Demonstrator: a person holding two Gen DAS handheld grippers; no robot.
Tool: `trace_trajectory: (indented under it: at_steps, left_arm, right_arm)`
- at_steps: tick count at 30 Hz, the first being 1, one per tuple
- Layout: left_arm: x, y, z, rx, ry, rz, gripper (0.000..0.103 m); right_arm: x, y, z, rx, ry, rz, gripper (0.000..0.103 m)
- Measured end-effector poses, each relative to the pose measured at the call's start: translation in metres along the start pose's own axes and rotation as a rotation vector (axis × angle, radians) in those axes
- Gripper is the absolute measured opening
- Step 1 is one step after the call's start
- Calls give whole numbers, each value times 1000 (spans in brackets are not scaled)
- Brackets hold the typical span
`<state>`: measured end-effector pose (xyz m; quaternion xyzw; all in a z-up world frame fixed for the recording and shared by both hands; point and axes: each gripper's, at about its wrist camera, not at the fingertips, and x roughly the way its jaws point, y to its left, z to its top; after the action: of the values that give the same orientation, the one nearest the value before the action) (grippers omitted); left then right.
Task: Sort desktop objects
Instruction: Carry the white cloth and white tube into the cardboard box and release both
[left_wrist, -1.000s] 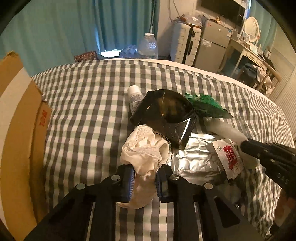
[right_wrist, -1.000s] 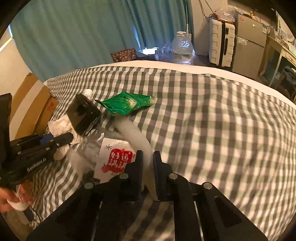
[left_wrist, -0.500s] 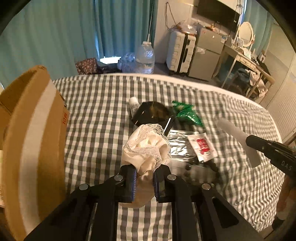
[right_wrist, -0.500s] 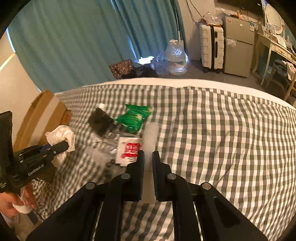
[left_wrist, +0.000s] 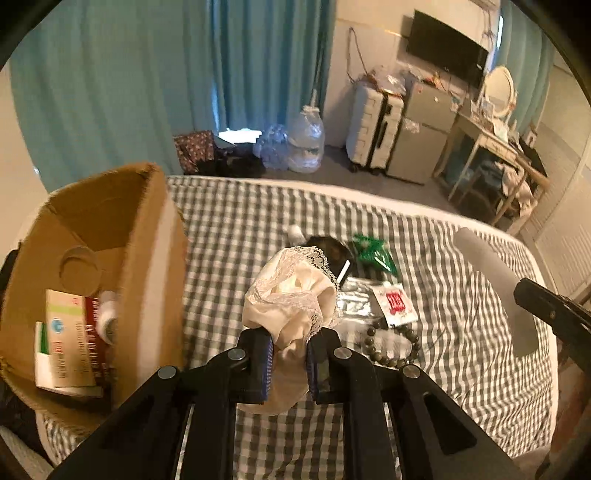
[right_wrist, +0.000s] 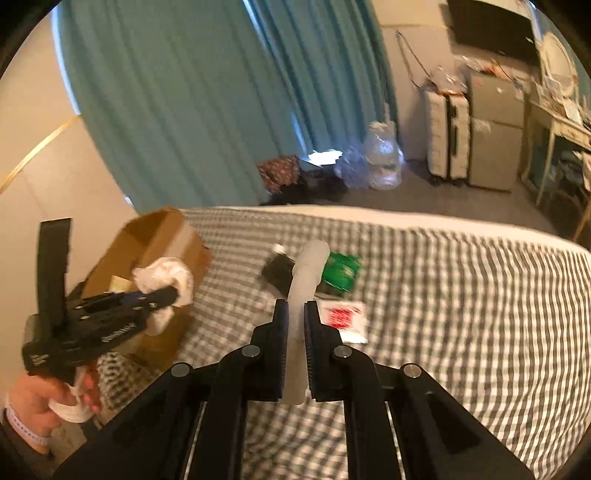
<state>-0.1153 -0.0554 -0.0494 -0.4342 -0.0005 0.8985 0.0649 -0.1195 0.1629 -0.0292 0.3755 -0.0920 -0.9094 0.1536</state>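
My left gripper (left_wrist: 289, 350) is shut on a cream lace-trimmed cloth (left_wrist: 291, 299) and holds it above the checked bed, just right of an open cardboard box (left_wrist: 147, 266). It shows in the right wrist view (right_wrist: 173, 293) beside the box (right_wrist: 162, 240). My right gripper (right_wrist: 295, 314) is shut on a translucent white tube (right_wrist: 306, 273), lifted over the bed; the tube also shows in the left wrist view (left_wrist: 491, 280). On the bed lie a green packet (left_wrist: 373, 253), a black pouch (left_wrist: 332, 251), a red-and-white sachet (left_wrist: 395, 304), a foil pack (left_wrist: 354, 301) and a bead bracelet (left_wrist: 391, 345).
The box holds a carton (left_wrist: 62, 339) and a small white bottle (left_wrist: 107, 314). A white bottle (left_wrist: 295, 232) lies behind the black pouch. Beyond the bed are a water jug (left_wrist: 306, 144), a suitcase (left_wrist: 373, 133), a grey cabinet (left_wrist: 424, 140) and a desk (left_wrist: 491, 162).
Both grippers have risen away from the bed with their loads. The left one has swung left toward the box, whose inside now shows. The tube is lifted clear of the pile.
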Motion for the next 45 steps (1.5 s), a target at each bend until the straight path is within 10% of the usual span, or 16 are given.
trace_trajectory:
  at_steps: [11,27,29,31,33,45]
  left_arm:
    - [-55,96,22,-244,-146,67,15]
    - [-2,202,-7,-344,-53,249,15]
    - [3,209,-8,-359,-45,262,28]
    - [6,216,-9,-398,-37,257,60]
    - [5,222,-12,-435,-42,279,89]
    - [-30,155,3,-288,-192,269,103]
  right_arm:
    - [26,148,49,-108,-27,225,8]
    - [146,251,35,-232,152,293,12]
    - [148,251,35,-245,149,271,26]
    - [145,251,37,-242,125,245,64]
    - [138,244,45,-231,89,239,65]
    - [38,136,68,-195,-73,-1,69]
